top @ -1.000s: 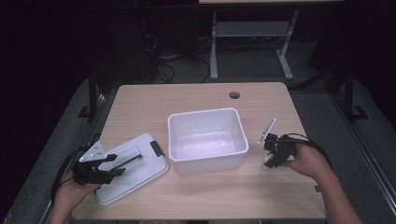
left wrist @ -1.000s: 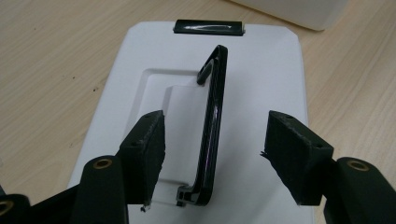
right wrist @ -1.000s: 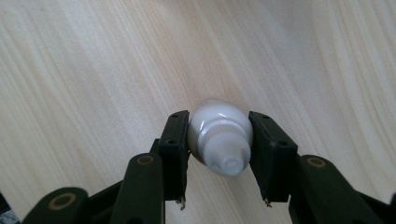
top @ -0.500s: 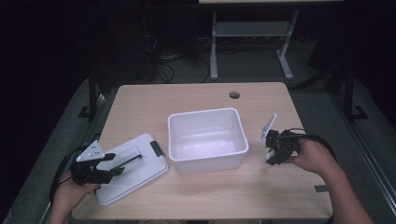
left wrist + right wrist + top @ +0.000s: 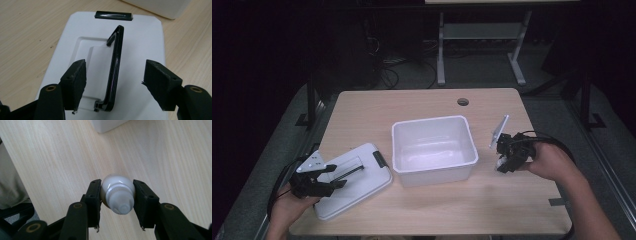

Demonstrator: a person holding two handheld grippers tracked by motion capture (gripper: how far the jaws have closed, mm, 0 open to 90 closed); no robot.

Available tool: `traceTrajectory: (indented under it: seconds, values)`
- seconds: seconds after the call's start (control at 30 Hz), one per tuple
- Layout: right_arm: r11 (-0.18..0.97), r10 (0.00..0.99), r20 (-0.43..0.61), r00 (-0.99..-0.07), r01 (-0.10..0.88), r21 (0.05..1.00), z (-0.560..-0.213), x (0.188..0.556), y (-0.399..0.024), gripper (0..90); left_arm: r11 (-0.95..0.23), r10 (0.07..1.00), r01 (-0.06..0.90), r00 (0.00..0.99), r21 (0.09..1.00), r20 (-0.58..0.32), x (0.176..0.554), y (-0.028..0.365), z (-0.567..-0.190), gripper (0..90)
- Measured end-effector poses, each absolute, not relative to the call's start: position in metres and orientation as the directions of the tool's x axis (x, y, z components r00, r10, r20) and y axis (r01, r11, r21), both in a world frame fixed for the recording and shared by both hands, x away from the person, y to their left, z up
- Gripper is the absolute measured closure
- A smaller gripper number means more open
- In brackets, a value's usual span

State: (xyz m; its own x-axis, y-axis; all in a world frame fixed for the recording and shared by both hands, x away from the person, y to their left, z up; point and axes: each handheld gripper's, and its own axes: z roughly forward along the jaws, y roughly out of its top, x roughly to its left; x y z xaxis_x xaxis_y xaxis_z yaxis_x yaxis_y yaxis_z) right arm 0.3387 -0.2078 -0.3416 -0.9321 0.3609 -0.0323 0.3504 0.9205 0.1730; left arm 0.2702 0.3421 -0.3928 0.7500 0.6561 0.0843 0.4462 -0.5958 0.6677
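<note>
A white lid point(image 5: 362, 182) lies flat on the table's left side, with a thin black handle point(image 5: 113, 67) raised on top and a black latch point(image 5: 113, 15) at its far end. My left gripper point(image 5: 116, 75) is open, its jaws standing either side of that handle without touching it; in the high view the left gripper point(image 5: 336, 176) sits over the lid's near corner. My right gripper point(image 5: 117, 195) is shut on a small white bottle point(image 5: 117, 191), cap toward the camera, above bare tabletop. In the high view the right gripper point(image 5: 507, 156) is just right of the white bin point(image 5: 432, 162).
The open white bin stands at the table's middle, with nothing seen inside. A round cable hole point(image 5: 463, 102) is in the wooden tabletop point(image 5: 377, 112) at the back. Metal table legs point(image 5: 441, 45) and cables lie on the dark floor beyond.
The right hand with the bottle has shifted slightly right and away. The left gripper has stayed over the lid.
</note>
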Motion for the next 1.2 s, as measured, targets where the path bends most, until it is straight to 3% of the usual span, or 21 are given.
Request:
traceTrajectory:
  seconds: [1.2]
  values:
    - [0.949,0.263,-0.113,-0.958,0.235,0.210,-0.252,0.336,-0.154,59.7,-0.595,0.659,0.455,0.748,0.662,0.079,0.271,0.343,-0.393,32.4]
